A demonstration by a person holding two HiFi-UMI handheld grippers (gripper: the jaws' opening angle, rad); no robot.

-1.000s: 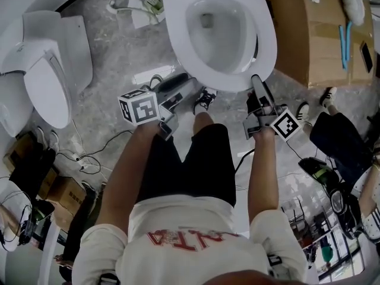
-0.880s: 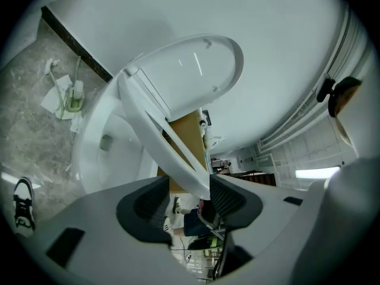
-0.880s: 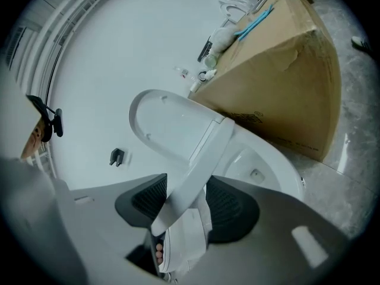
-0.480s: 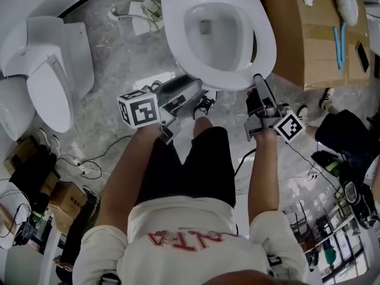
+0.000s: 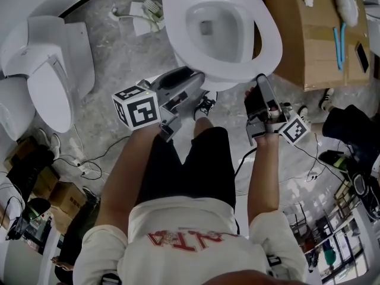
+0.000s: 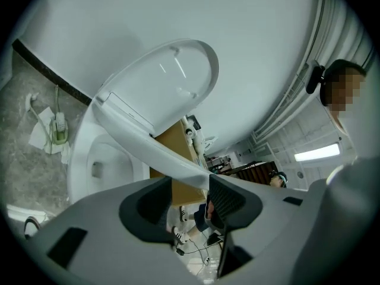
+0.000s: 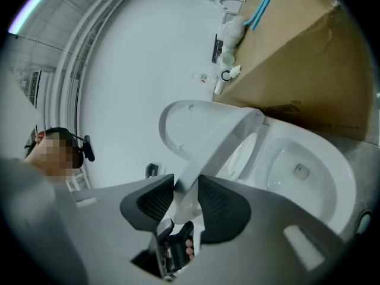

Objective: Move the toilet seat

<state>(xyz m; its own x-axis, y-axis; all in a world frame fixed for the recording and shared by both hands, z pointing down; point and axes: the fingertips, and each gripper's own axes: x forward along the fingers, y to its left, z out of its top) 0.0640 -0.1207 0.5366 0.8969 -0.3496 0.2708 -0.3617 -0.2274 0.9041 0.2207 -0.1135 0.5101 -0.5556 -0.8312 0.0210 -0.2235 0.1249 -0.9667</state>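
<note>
Lifted seat [image 5: 270,40] higher off bowl [image 5: 219,31] than a second earlier.
Just closed right gripper [image 5: 259,82] onto rim, clenching it; held left gripper [image 5: 195,79] unclenched, rim across its tips.

Two white toilets [image 5: 219,25] [image 5: 50,70], two handheld grippers [image 5: 193,82] [image 5: 261,81], one cardboard box [image 5: 309,52].

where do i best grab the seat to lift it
Grip the front rim of the seat, coming from the front: it is a thin flat ring hinged at the back, and its front edge stands clear of the bowl.
</note>
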